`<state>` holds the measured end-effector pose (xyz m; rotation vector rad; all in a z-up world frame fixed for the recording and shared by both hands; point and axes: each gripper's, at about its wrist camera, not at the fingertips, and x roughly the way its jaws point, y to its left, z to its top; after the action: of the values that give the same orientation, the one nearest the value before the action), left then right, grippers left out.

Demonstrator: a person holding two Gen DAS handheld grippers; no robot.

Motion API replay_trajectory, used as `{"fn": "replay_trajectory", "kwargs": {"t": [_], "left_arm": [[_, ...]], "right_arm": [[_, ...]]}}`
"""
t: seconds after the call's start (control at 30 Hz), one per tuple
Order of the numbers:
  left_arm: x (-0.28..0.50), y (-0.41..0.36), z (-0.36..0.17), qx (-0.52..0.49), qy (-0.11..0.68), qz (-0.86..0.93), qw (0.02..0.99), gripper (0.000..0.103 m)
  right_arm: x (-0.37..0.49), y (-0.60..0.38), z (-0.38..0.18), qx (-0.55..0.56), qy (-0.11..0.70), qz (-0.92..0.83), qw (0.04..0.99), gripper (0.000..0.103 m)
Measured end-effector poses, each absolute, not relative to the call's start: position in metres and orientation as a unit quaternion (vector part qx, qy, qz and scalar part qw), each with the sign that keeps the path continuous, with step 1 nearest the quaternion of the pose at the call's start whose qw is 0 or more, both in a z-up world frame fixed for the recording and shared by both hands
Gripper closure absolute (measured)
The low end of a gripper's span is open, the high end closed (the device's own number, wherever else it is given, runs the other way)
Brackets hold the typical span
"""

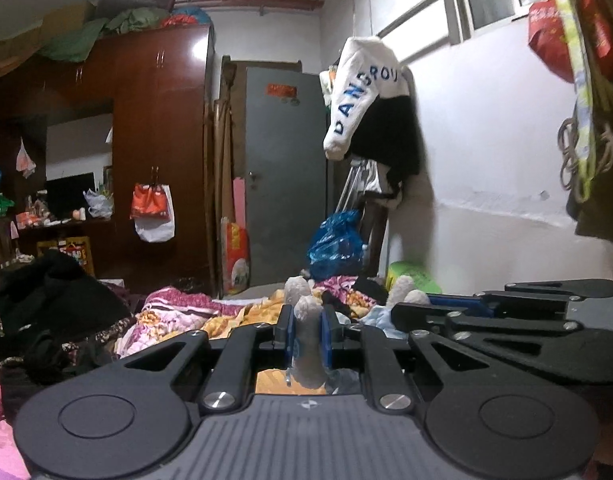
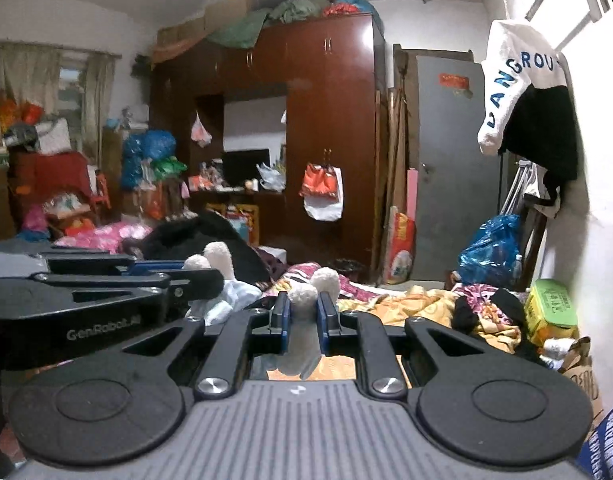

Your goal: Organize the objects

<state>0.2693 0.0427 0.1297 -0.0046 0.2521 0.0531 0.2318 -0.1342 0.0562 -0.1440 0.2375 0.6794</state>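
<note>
My left gripper (image 1: 307, 330) is shut on a fuzzy white sock (image 1: 309, 348), whose ends poke up past the jaws. My right gripper (image 2: 304, 320) is shut on another part of a fuzzy white sock (image 2: 302, 344). The two grippers are side by side above a bed with a floral quilt (image 2: 410, 304). In the left wrist view the right gripper (image 1: 410, 312) lies at right with white fuzzy fabric (image 1: 404, 290) at its tip. In the right wrist view the left gripper (image 2: 194, 280) is at left with white and pale blue fabric (image 2: 226, 296) at its tip.
Dark clothes (image 1: 54, 292) are piled on the bed at left. A brown wardrobe (image 1: 154, 140), a grey door (image 1: 284, 176) and a blue plastic bag (image 1: 336, 240) stand beyond. A white and black garment (image 1: 370, 96) hangs from a rail. A green box (image 2: 550, 304) sits at right.
</note>
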Motion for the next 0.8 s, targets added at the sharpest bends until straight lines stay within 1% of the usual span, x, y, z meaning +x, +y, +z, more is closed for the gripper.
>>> {"fn": "replay_trajectory", "kwargs": {"t": [0.27, 0.57, 0.67, 0.7, 0.73, 0.77, 0.8], "left_arm": [[0.286, 0.061, 0.097, -0.007, 0.159, 0.030, 0.987, 0.087], [0.290, 0.066, 0.082, -0.006, 0.172, 0.032, 0.985, 0.087], [0.292, 0.063, 0.080, -0.001, 0.166, 0.032, 0.986, 0.085], [0.293, 0.061, 0.079, 0.003, 0.163, 0.034, 0.986, 0.079], [0.291, 0.060, 0.077, 0.011, 0.160, 0.039, 0.986, 0.074], [0.290, 0.058, 0.076, 0.023, 0.153, 0.056, 0.986, 0.066], [0.286, 0.056, 0.075, 0.034, 0.143, 0.077, 0.986, 0.058]], "right_arm": [[0.243, -0.126, 0.031, -0.065, 0.169, 0.344, 0.921, 0.087], [0.249, -0.119, 0.034, -0.080, 0.180, 0.336, 0.921, 0.087], [0.251, -0.119, 0.035, -0.080, 0.183, 0.334, 0.921, 0.087], [0.250, -0.118, 0.035, -0.087, 0.184, 0.331, 0.921, 0.082], [0.249, -0.118, 0.036, -0.096, 0.185, 0.324, 0.923, 0.072], [0.247, -0.119, 0.036, -0.107, 0.185, 0.310, 0.927, 0.062], [0.245, -0.120, 0.037, -0.112, 0.179, 0.296, 0.931, 0.037]]}}
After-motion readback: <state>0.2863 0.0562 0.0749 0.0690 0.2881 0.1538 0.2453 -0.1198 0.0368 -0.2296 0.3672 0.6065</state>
